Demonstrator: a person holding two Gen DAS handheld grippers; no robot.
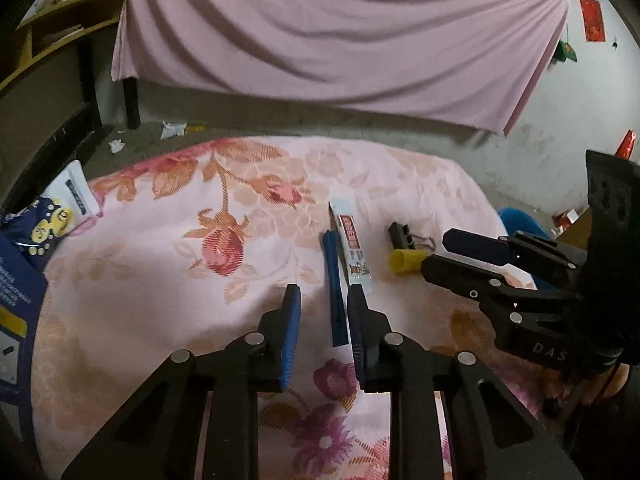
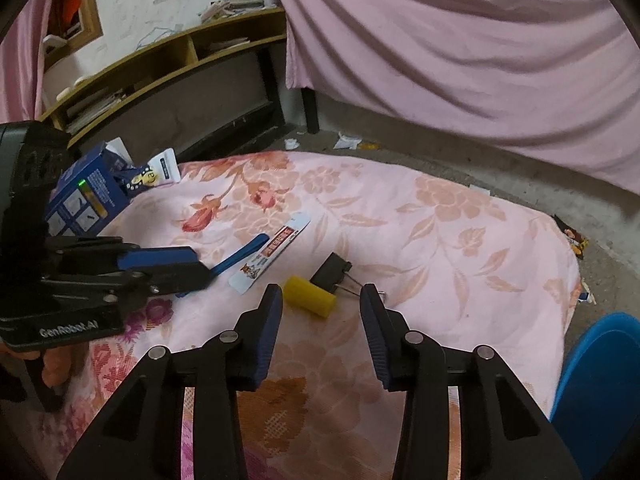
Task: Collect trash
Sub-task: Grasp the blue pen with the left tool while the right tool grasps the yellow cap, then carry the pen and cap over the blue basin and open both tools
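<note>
On the floral cloth lie a blue strip, a white printed wrapper, a yellow cap and a black binder clip. My left gripper is open, its jaws on either side of the blue strip's near end. My right gripper is open just short of the yellow cap and the binder clip. The blue strip and wrapper lie to its left, beside the left gripper. The right gripper shows in the left view next to the cap.
A blue box with a printed packet stands at the cloth's far left. Paper scraps lie on the grey floor. A blue bin is at the right. A wooden shelf and a pink curtain stand behind.
</note>
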